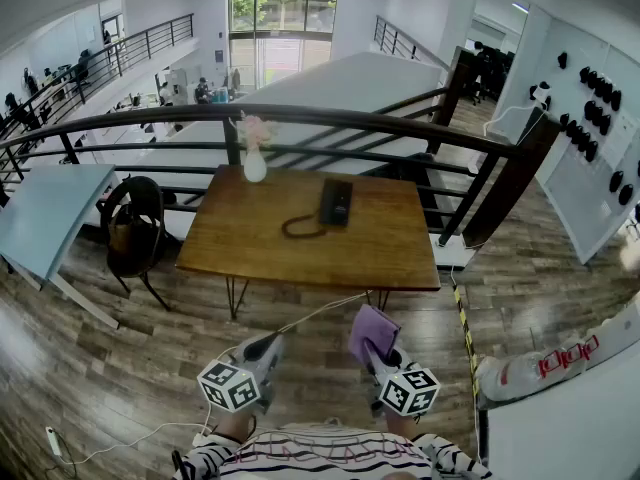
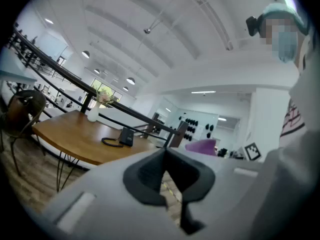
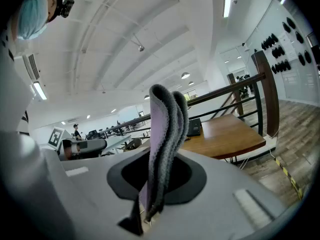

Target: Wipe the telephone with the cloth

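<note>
The big wooden tabletop (image 1: 300, 238) sits in the middle of the head view, with a dark rail behind it. It is well apart from the person, who stands at the bottom of the frame, so the wiping is not yet begun.

The left gripper (image 1: 262, 351) is at the bottom, left of the middle. Its fingers are pressed together with nothing between them. The right gripper (image 1: 375, 353) is at the bottom, right of the middle. Its fingers are closed on the cloth.

The black telephone (image 1: 335, 202) lies on the tabletop, a little above and right of the frame's middle. It looks light. If the cloth pushes hard, the telephone may slide toward the far edge, or the top part may lift off. The free left gripper could hold it down.

The purple cloth (image 1: 372, 330) is folded and sticks up out of the right fingers. Only its lower part is pinched, so a rough rub may pull it loose.

The white vase (image 1: 255, 165) with pink flowers stands at the far edge of the tabletop, to the upper left of the telephone. A wide swing of a gripper may knock it over.

The dark cord (image 1: 297, 228) loops left of the telephone. The cloth or a finger may catch in it and drag the telephone along.
</note>
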`<state>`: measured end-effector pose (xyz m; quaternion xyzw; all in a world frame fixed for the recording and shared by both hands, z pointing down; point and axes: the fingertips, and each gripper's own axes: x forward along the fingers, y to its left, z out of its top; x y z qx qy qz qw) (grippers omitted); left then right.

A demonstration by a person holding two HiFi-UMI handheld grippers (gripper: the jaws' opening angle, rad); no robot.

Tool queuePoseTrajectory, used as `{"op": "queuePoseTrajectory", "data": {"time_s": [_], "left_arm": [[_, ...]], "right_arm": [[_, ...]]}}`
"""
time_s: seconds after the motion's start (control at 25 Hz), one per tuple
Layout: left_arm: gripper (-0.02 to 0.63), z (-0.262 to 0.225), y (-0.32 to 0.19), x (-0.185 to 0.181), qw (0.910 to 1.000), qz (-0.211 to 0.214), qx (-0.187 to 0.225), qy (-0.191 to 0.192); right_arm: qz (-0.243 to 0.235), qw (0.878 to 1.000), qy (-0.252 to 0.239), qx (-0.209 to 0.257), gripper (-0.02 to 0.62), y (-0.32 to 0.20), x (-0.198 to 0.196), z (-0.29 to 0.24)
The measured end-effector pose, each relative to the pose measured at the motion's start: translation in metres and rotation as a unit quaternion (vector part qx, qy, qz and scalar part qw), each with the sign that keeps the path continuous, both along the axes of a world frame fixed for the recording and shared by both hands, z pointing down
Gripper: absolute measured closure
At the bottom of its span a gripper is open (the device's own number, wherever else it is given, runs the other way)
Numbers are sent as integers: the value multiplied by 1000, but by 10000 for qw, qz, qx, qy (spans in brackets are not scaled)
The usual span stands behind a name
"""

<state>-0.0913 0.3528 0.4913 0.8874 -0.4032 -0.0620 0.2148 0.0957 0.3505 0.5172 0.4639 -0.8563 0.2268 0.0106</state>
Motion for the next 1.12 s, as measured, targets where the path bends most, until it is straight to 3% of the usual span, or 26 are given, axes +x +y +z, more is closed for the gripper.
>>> {"op": "queuePoseTrajectory", "data": {"time_s": [0.28, 0.88, 1.12], "left_arm": [[604, 1, -3, 24, 10000, -9, 34, -19], [604, 24, -24, 93, 9992, -403, -34, -40], [604, 32, -55, 93, 9989, -437, -107, -94]], "right_arm": [[-50, 9996, -277, -84, 543, -5, 21, 5], [-503, 9984, -200, -173, 543, -33, 86, 24], [-444, 9986, -219, -176, 543, -66, 88, 28]]}}
